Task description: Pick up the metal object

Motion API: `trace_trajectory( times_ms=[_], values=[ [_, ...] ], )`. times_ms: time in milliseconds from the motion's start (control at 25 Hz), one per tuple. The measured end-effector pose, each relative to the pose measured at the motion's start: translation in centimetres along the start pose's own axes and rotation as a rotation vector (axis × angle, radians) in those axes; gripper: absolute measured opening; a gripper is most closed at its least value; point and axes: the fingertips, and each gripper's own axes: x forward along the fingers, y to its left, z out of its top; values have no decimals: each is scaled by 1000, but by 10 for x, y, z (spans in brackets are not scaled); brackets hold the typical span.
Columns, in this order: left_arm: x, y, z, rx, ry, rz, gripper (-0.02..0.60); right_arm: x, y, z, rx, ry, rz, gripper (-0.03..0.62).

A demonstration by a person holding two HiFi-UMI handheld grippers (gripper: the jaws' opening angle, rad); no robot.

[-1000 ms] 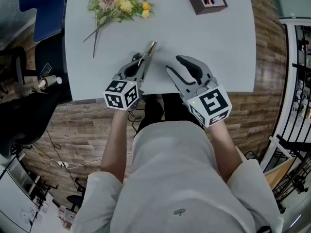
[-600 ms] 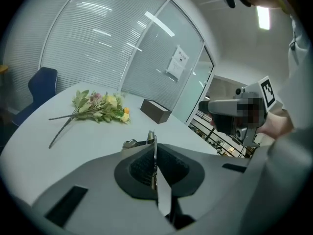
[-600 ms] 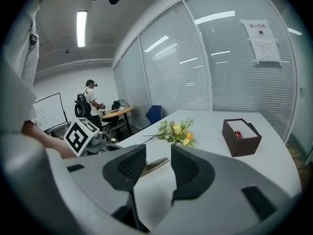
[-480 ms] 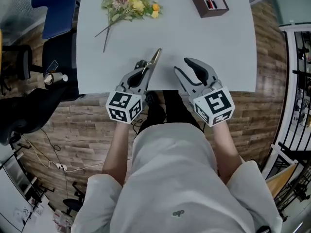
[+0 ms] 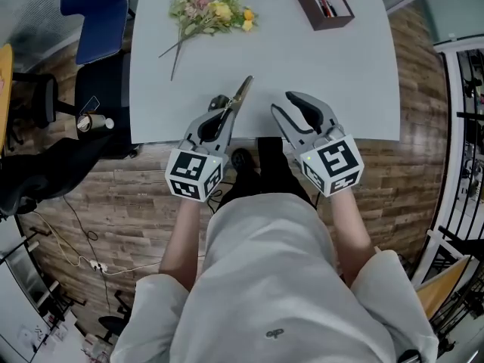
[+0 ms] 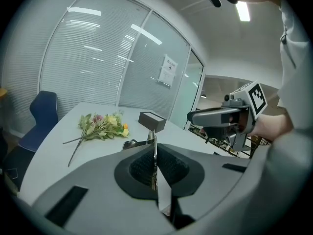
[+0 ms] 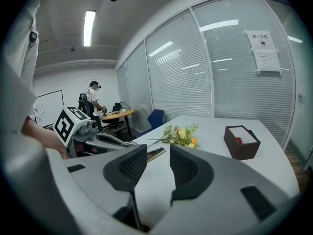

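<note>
Metal object (image 5: 241, 95) raised higher in left tool (image 5: 224, 106), right tool (image 5: 283, 103) narrowing, empty

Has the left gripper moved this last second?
Yes. The left gripper, shut on the metal object, has drawn back toward the person, past the table's near edge.

Pale table (image 5: 348, 82), flower bunch (image 5: 215, 10) and brown box (image 5: 333, 21) lying on it

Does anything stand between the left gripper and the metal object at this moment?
Nothing visible does. The left gripper is shut on the metal object, whose thin edge sits clamped between the pads and sticks out over the table.
</note>
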Motion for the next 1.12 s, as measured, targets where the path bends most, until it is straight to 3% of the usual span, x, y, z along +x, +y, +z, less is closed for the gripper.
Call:
trace_trajectory(
  times_ms=[280, 1120],
  values=[
    [-19, 0, 26, 62, -55, 41, 21, -2, 13, 11, -14, -41, 13, 133],
    [-43, -23, 102, 162, -234, 56, 21, -28, 32, 56, -68, -163, 5, 55]
  ],
)
